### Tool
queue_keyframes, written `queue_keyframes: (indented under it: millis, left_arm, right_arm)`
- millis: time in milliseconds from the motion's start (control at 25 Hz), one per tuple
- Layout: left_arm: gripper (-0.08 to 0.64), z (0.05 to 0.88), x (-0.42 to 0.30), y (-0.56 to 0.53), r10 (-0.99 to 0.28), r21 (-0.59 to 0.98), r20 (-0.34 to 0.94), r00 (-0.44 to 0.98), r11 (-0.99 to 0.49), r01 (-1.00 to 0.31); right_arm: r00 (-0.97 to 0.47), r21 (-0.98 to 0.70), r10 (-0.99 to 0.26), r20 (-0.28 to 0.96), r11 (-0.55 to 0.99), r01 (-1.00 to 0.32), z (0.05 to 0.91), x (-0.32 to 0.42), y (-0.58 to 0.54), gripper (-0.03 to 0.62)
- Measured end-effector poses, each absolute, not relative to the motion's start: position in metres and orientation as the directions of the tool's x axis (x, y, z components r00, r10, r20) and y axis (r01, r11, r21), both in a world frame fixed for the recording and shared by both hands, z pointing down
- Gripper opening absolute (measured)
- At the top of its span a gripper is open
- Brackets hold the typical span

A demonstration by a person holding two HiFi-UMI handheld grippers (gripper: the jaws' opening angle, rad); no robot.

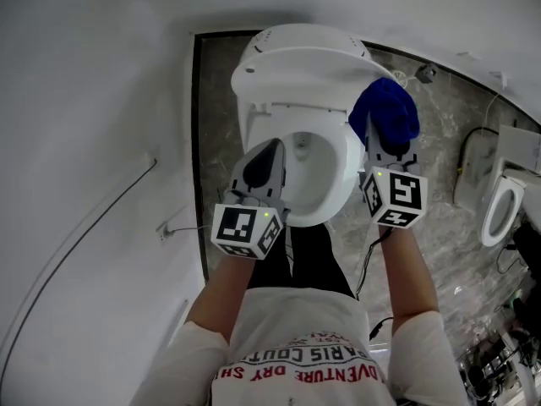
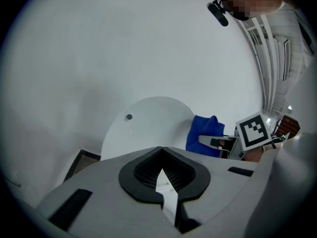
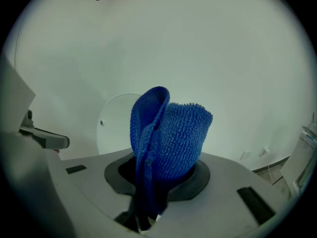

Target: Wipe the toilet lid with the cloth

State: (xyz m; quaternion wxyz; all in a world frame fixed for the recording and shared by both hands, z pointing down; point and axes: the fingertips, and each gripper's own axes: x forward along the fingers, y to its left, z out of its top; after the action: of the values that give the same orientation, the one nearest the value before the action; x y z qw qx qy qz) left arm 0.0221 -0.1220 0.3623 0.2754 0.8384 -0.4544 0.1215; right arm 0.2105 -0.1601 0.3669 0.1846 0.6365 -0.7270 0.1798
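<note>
Holding our left tongs (image 1: 272, 150) shut on nothing, we pinch the cloth (image 1: 387, 106) by its bunched end in our right tongs (image 1: 387, 144). It looks soft, light and floppy. Behind it stands the raised toilet lid (image 1: 296, 62).

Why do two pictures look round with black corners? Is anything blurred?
Left gripper view and right gripper view: wide-angle lenses, so black corners and bent edges; the cloth is sharp. Left gripper view: a mosaic patch added top right. Head view: even, soft light.
</note>
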Motion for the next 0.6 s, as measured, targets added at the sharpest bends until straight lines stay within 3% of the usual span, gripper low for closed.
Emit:
queue_keyframes:
  millis: [600]
  left_arm:
    - [0.006, 0.408, -0.101, -0.113, -0.773, 0.356, 0.430, 0.466, -0.329, -0.875]
  right_arm:
    - [-0.400, -0.089, -0.799, 0.449, 0.405, -0.910, 0.431, 0.003, -0.182, 0.094]
